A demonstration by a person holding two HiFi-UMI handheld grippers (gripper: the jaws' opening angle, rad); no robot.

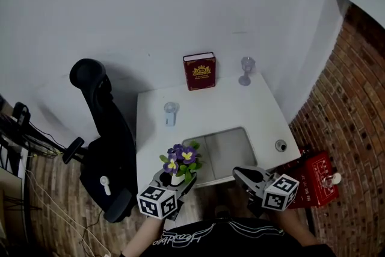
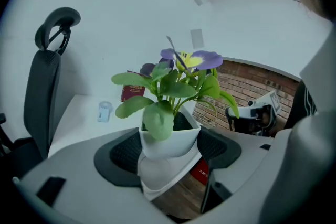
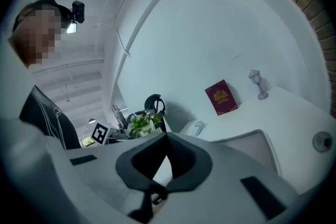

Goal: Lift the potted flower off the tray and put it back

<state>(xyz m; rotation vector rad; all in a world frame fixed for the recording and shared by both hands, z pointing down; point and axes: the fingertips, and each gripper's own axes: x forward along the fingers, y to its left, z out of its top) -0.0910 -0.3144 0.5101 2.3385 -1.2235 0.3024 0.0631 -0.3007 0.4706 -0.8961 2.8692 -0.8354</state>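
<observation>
Head view first: the white rectangular table (image 1: 204, 108) fills the middle, with the shallow grey plastic tray (image 1: 225, 144) lying bare at its 6 o'clock edge. And there's the potted flower (image 1: 180, 161), purple and yellow blooms in a small white pot, off the tray and up in the air at the tray's 8 o'clock, right over the table's front edge. The left gripper (image 1: 176, 182) has it, while the right gripper (image 1: 245, 176) hovers just below the tray's 5 o'clock corner. At the table's 12 o'clock stands a dark red hardback book (image 1: 200, 71), a clear stemmed glass (image 1: 246, 69) at 1 o'clock, and a small pale-blue bottle-like thing (image 1: 171, 112) at 10 o'clock. A black office chair (image 1: 108, 141) sits at the table's 9 o'clock, a red box (image 1: 314, 177) on the floor at 4 o'clock. Over to the left gripper view: both dark pads are clamped on the white pot's sides, leaves rising toward 12 o'clock, wood floor showing under the pot. Now the right gripper view: jaws brought together at their tips, nothing between them; the flower shows at 10 o'clock, the tray at 3 o'clock.
</observation>
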